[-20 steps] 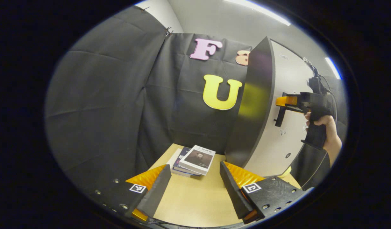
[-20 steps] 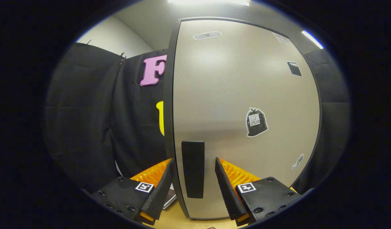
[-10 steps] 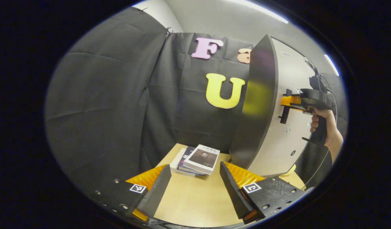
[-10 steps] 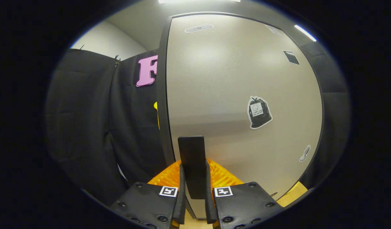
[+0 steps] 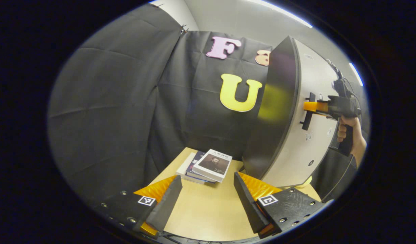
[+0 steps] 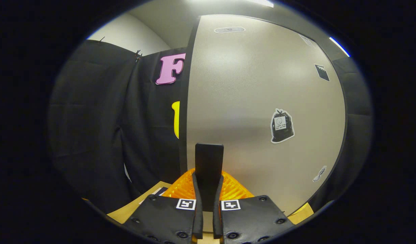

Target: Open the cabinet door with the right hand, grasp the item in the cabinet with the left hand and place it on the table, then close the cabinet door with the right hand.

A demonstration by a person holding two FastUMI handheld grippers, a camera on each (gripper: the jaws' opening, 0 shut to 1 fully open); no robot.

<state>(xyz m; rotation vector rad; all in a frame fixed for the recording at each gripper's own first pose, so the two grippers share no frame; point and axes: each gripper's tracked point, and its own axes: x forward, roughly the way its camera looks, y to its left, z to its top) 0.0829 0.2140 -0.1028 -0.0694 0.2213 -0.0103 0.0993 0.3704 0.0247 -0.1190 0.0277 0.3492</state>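
**Right gripper clamped on the cabinet handle, left gripper idle over the table**

In the right gripper view: right gripper (image 6: 206, 203) closed on the black upright door handle (image 6: 209, 167), both fingers (image 6: 196, 206) pressing its lower part. Pale cabinet door (image 6: 262, 95) just behind the handle, a bin-bag sticker (image 6: 282, 125) on its right half. Cannot tell whether the door stands ajar.

In the left gripper view: left gripper (image 5: 208, 200) spread wide, holding nothing, hovering above the near part of the wooden table (image 5: 208, 217). Stack of books (image 5: 208, 164) lying flat on the far part of the table, left of the cabinet (image 5: 279, 112) and near its dark side wall. Farther right, a hand (image 5: 348, 130) gripping the other tool, its tips closed on the handle at the door front. Item inside the cabinet hidden.
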